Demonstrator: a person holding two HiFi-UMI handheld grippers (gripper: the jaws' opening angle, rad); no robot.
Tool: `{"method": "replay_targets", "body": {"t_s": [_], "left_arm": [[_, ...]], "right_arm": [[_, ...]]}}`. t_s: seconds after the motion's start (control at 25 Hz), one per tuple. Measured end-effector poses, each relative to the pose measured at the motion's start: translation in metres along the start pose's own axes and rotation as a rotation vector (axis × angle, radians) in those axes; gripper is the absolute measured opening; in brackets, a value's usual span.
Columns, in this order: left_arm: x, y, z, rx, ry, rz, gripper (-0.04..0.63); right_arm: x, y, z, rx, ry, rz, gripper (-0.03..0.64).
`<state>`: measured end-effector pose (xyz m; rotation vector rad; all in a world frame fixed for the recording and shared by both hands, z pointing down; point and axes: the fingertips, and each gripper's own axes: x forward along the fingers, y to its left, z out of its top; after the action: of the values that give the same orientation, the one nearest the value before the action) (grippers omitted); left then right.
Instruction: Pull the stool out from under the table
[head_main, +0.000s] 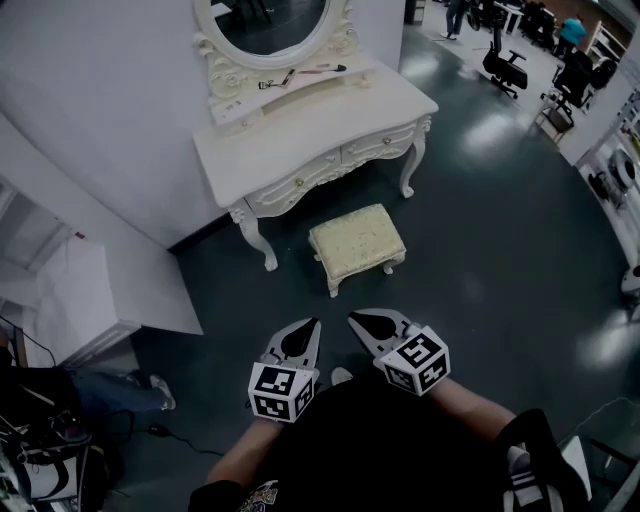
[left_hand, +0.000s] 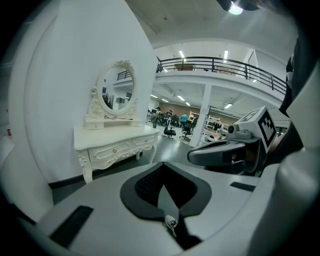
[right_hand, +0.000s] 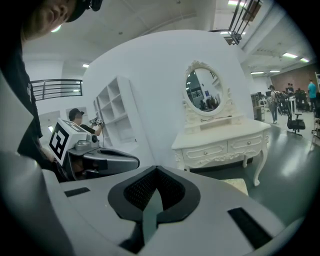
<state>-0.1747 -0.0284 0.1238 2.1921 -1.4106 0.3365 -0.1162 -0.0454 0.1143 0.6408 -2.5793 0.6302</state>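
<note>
Standing on the dark glossy floor (head_main: 490, 230), a cream padded stool with white legs (head_main: 357, 243) is sitting just in front of the white carved dressing table (head_main: 320, 125). The left gripper (head_main: 310, 326) and right gripper (head_main: 356, 320) are hovering near the stool, jaws pressed together, holding nothing.

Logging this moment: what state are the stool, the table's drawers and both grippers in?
Stool: upright on the floor, out in front of the table, untouched.
Drawers: shut.
Left gripper: shut, empty.
Right gripper: shut, empty.
</note>
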Motion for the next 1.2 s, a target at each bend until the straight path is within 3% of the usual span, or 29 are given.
{"method": "replay_targets", "body": {"t_s": [0.28, 0.92, 1.2], "left_arm": [[-0.004, -0.004, -0.008, -0.015, -0.013, 0.007, 0.008], [0.004, -0.031, -0.007, 0.038, -0.017, -0.054, 0.008], [-0.003, -0.033, -0.010, 0.044, -0.008, -0.045, 0.008]], "right_arm": [[-0.005, 0.007, -0.008, -0.005, 0.001, 0.016, 0.028], [-0.029, 0.005, -0.016, -0.025, 0.005, -0.020, 0.028], [-0.027, 0.015, -0.017, -0.031, 0.015, 0.004, 0.028]]}}
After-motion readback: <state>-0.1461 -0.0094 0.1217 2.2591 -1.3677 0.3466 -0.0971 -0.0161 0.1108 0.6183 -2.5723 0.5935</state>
